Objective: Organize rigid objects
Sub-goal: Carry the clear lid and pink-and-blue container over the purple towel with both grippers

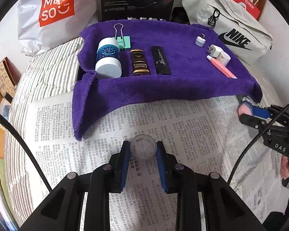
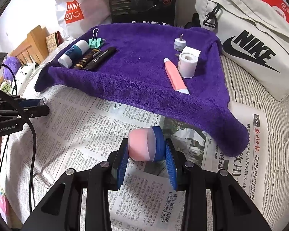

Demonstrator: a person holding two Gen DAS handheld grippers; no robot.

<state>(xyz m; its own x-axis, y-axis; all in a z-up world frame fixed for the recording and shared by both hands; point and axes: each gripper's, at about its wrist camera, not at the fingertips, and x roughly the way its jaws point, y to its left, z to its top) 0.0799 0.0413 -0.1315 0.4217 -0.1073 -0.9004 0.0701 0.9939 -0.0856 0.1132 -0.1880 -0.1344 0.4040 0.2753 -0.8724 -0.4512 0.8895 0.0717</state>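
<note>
My left gripper [image 1: 143, 147] is shut on a small clear round jar [image 1: 143, 148], held over the newspaper [image 1: 183, 127]. My right gripper [image 2: 146, 146] is shut on a pink jar with a blue lid [image 2: 144, 145], lying sideways between the pads. On the purple towel [image 1: 163, 88] lie a blue-and-white bottle [image 1: 107, 57], a mint binder clip [image 1: 123, 41], a brown "Grand Reserve" box [image 1: 139, 62], a black "Horizon" case [image 1: 160, 60], a small plug adapter [image 1: 200, 40], a white charger [image 1: 214, 51], a white roll [image 2: 186, 65] and a pink tube [image 1: 220, 67].
A Miniso bag [image 1: 55, 7], a black box [image 1: 136, 0] and a grey Nike bag [image 1: 231, 25] stand behind the towel. Striped bedding [image 1: 46, 71] lies under the newspaper. A wooden bed frame [image 2: 32, 44] is at the left. A hand [image 1: 287, 169] holds the right gripper.
</note>
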